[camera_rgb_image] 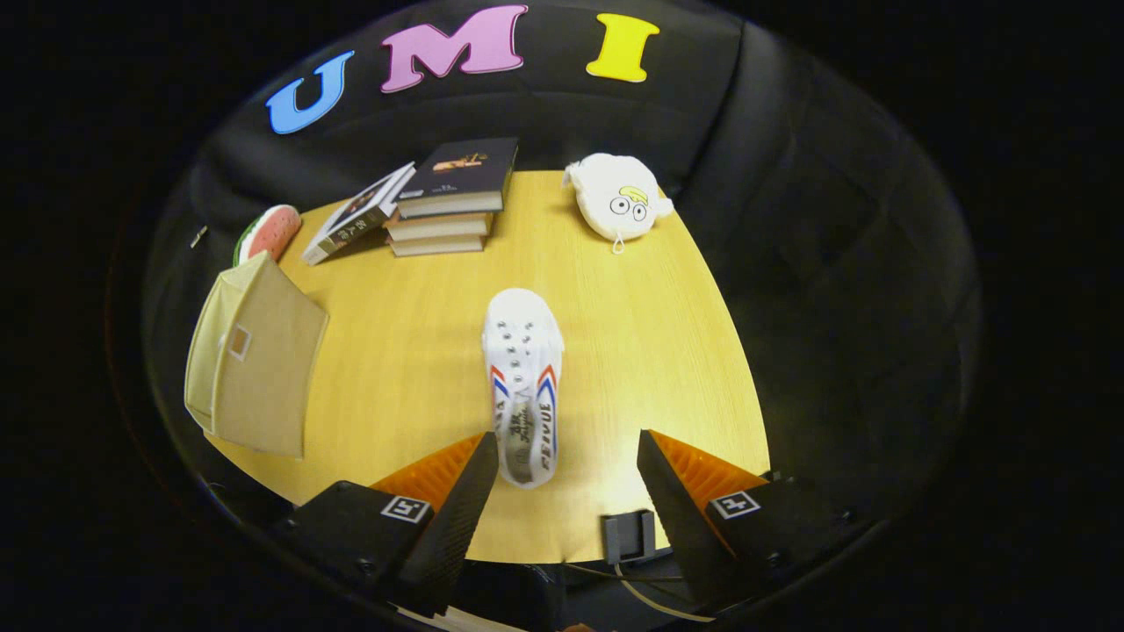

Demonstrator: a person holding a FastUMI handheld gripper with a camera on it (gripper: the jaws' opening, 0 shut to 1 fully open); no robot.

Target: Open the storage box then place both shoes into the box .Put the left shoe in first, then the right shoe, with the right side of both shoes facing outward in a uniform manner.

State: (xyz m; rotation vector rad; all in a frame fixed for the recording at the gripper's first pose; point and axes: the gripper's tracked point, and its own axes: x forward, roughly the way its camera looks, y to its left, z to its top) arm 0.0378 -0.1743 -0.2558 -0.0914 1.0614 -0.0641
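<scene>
gripper (566,456): nearest cam, two wedge fingers spread wide apart, gripping nothing; each finger carries a small square marker tag.
white canvas shoe w/ red-blue side stripes (523,383): lies flat on the table, toe pointing away from cam, heel end between the fingers, close to the left finger (465,500); can't tell if they touch. Well apart from the right finger. Opening faces up, lace eyelets visible.
small dark bracket/clip (629,535): at the near table edge, just beside the right finger, thin cable running from under it.
light yellow wooden tabletop (421,351): bare grain around the shoe.
beige storage box w/ flap lid (255,364): left of the shoe, at the table's left edge, well apart from the fingers; small square patch on its facing panel. Open or shut: can't tell from this angle.
stack of dark-cover books (452,197): far side of table, beyond the shoe; one more book (356,215) leans against the stack's left side.
watermelon-slice toy (268,233): far left, behind the box.
white round plush w/ cartoon eyes (619,204): far right corner, apart from the books.
</scene>
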